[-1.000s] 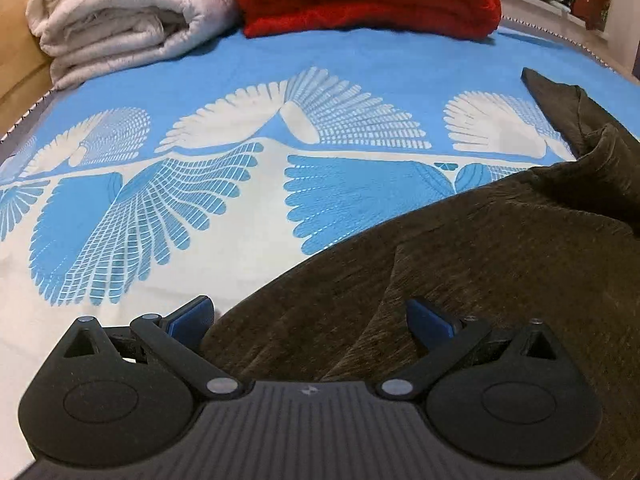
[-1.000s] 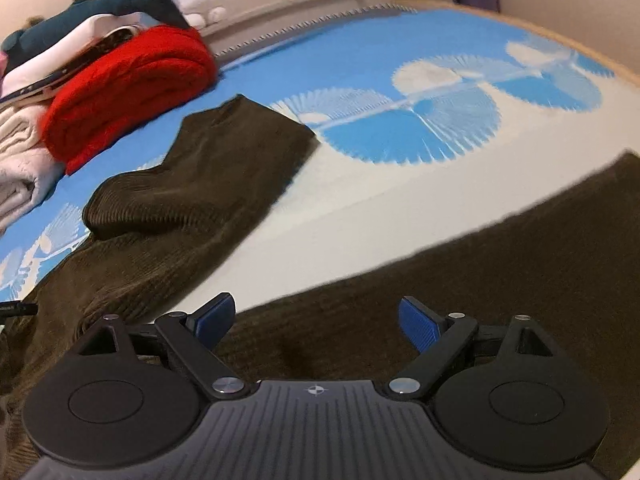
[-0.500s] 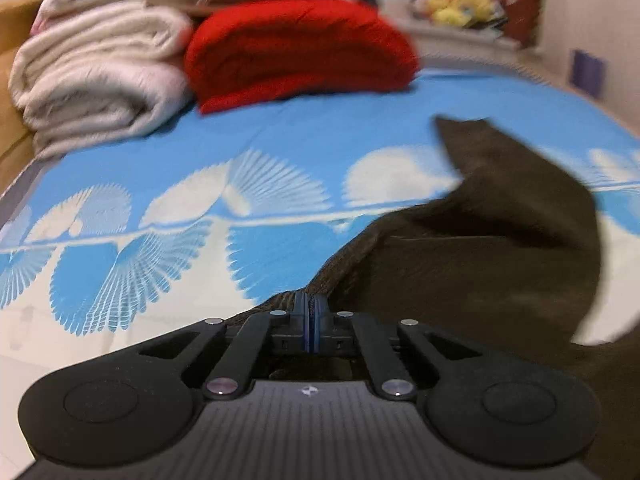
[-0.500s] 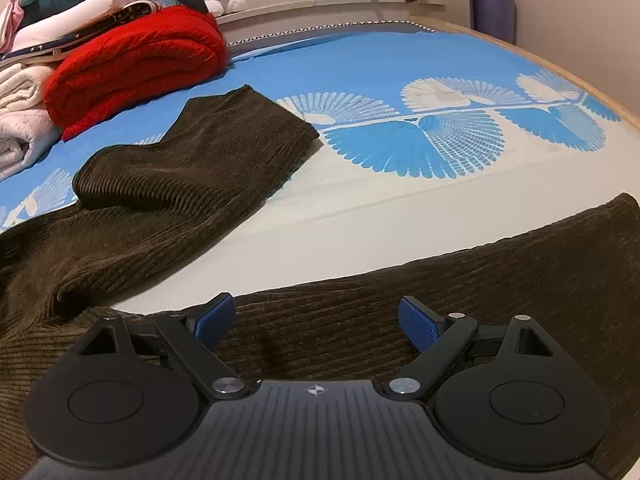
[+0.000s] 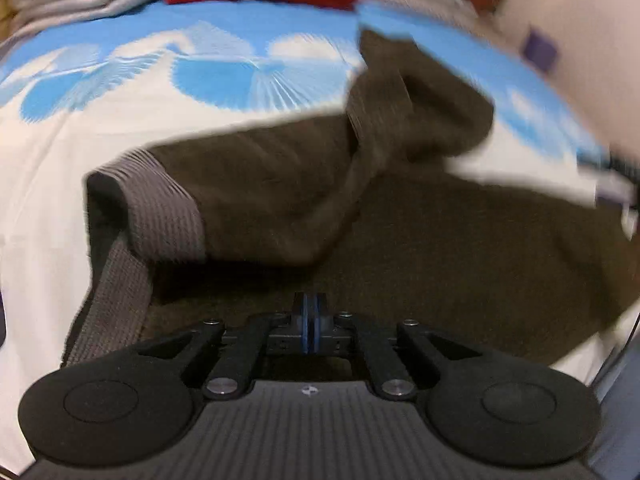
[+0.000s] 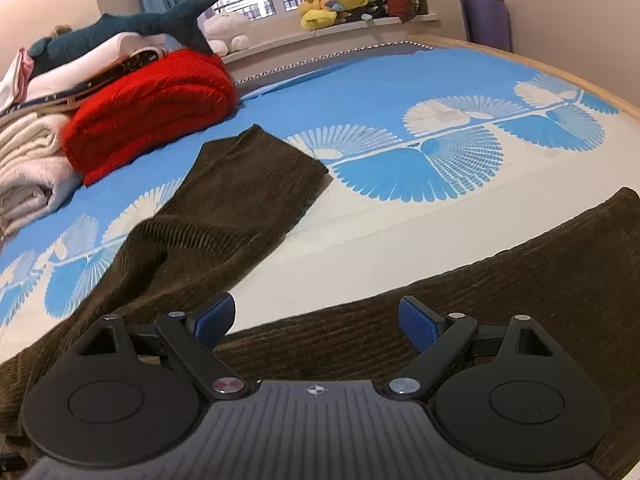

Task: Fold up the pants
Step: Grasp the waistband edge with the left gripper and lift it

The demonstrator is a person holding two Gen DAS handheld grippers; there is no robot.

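Spreading across the bed, the pants (image 6: 224,216) are dark brown corduroy, ribbed and soft, with a grey knit waistband (image 5: 168,208) that shows turned over ahead and to the left of my left fingers. One leg runs away from my right fingers toward the far left, its hem lying flat; the other leg crosses just ahead of and under those fingers, its long axis running left to right.

My left gripper (image 5: 310,322) has its fingers clenched together, and I judge a pinch of the brown cloth is caught between them, since fabric sits right at the tips; that view is blurred, so I cannot be certain. My right gripper (image 6: 316,318) is released, fingers wide apart, hovering over the near leg's edge.

So the right fingers are the nearer pair to the near leg, and the coming grasp should turn on closing down over its upper edge.

Beyond the pants, the bed sheet (image 6: 400,92) is blue and white with fan patterns; a red blanket (image 6: 152,108) and cream blankets (image 6: 28,160) are stacked far left.
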